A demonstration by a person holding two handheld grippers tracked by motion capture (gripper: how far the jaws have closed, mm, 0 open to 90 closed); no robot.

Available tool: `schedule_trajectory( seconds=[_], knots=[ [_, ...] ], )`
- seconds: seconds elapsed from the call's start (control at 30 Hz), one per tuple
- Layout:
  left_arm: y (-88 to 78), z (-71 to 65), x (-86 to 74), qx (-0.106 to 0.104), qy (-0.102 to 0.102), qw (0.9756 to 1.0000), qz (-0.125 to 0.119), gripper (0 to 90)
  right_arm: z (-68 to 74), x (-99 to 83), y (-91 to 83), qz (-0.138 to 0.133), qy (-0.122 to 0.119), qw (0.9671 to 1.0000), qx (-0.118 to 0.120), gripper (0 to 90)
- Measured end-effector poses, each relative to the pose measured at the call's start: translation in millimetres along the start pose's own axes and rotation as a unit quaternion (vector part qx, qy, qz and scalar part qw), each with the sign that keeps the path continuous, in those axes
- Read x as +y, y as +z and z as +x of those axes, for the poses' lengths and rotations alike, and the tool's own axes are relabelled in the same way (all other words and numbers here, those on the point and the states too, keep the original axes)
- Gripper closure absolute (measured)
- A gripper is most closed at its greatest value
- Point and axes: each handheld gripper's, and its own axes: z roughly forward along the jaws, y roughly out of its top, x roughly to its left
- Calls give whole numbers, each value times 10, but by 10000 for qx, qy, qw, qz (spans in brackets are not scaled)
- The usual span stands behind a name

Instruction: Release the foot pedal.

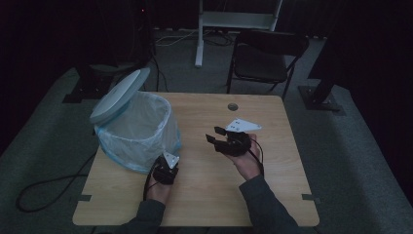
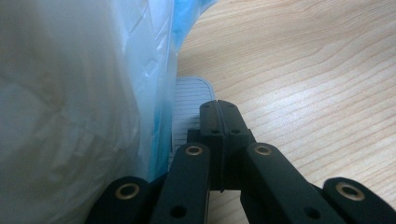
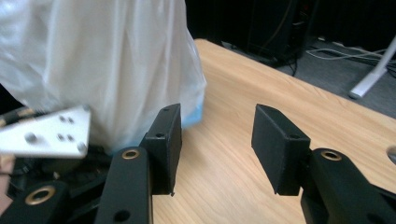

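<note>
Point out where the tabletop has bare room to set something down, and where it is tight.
Free: the table's right half, from the right gripper out to the edge, and the near strip between the two forearms. Crowded: the left side, where the lined pedal bin stands with its lid up and the left gripper, shut, presses the pedal.

A dim lab or office: a wooden table (image 1: 204, 195) on grey carpet, a folding chair (image 1: 265, 61) and white desk frame (image 1: 234, 19) beyond, cables (image 1: 44, 187) trailing left.
</note>
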Motion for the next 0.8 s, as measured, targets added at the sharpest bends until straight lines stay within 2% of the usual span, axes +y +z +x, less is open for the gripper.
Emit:
schedule_trajectory(
  seconds=[0.37, 0.47, 0.63, 0.8],
  knots=[
    [-3, 0, 5, 7, -9, 10000, -5, 900, -113, -299, -101, 133, 192, 9997, -112, 514],
    [-8, 14, 9, 5, 85, 10000, 15, 900, -160, -363, -132, 165, 258, 9994, -154, 514],
    [-16, 6, 0, 7, -29, 10000, -15, 900, -204, -455, -168, 202, 359, 9990, -166, 514],
    [-26, 8, 1, 33, -14, 10000, 2, 900, -222, -523, -184, 242, 397, 9987, -193, 514]
  ],
)
